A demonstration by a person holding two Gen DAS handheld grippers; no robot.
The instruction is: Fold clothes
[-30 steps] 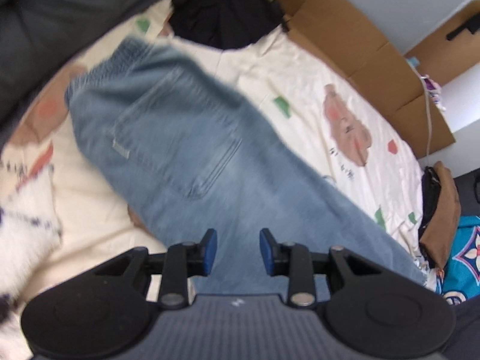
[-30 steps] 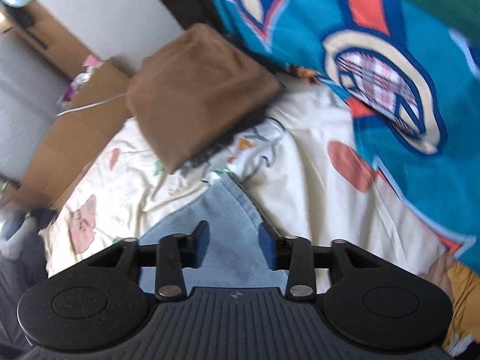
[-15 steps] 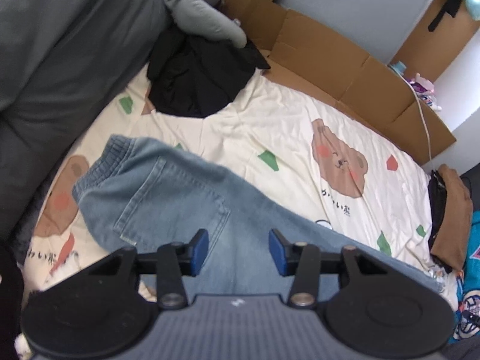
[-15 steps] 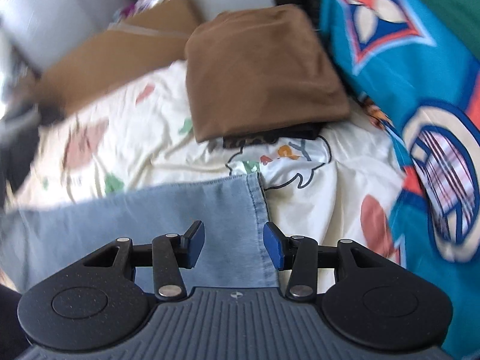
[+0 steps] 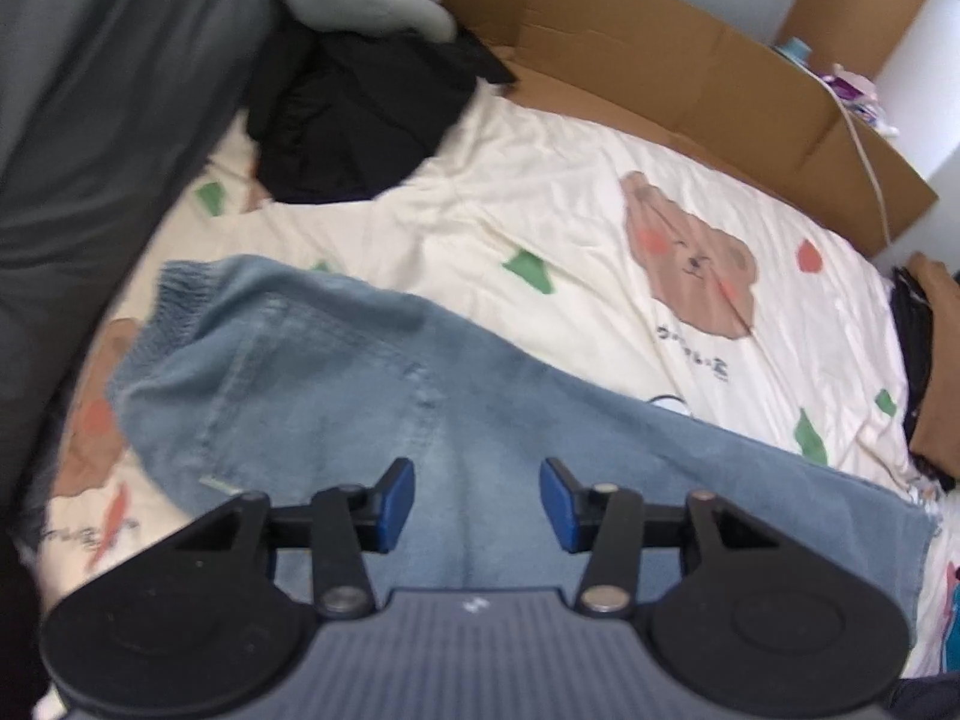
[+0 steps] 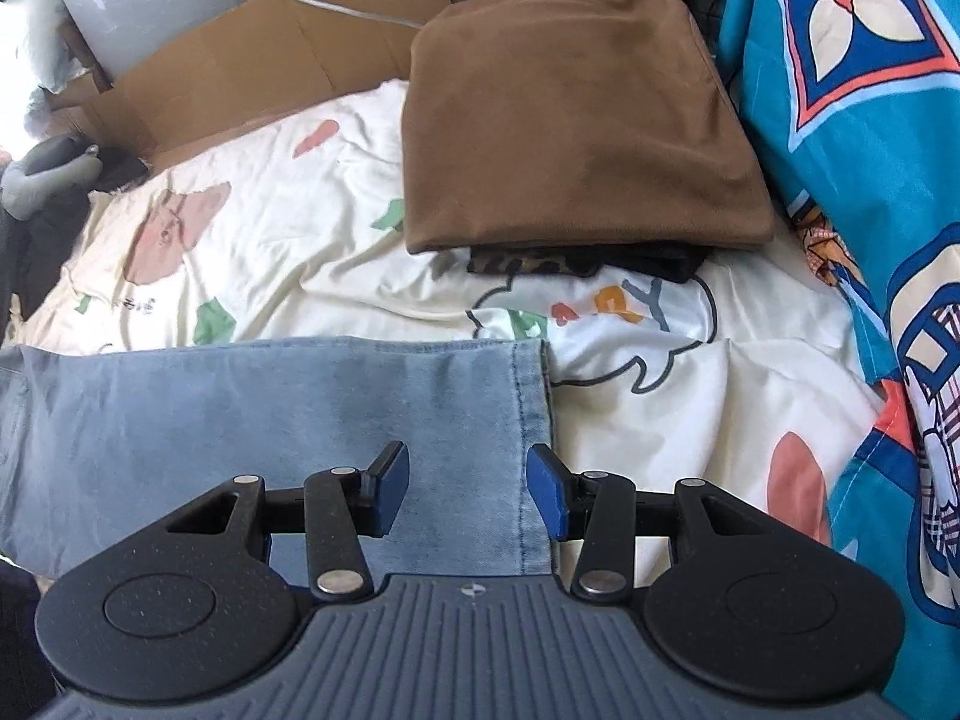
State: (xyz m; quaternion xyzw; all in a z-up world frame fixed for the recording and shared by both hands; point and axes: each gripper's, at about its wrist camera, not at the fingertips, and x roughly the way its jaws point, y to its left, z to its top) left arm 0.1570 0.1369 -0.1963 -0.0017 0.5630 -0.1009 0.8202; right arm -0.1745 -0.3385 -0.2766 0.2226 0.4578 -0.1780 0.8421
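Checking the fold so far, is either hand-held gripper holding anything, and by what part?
Nothing is held. The left hand-held gripper and right hand-held gripper are both open above the jeans.

Jeans (image 5: 456, 414) showing faded light blue; bedsheet (image 5: 600, 222) showing cream with brown bears, green patches; folded garment (image 6: 576, 114) showing brown.

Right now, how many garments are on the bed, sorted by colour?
Blue: 1, the jeans, laid flat
Brown: 1, the folded top
Black: 2, the heap and a piece under the brown top
Leopard print: 1, same stack
Total: 5
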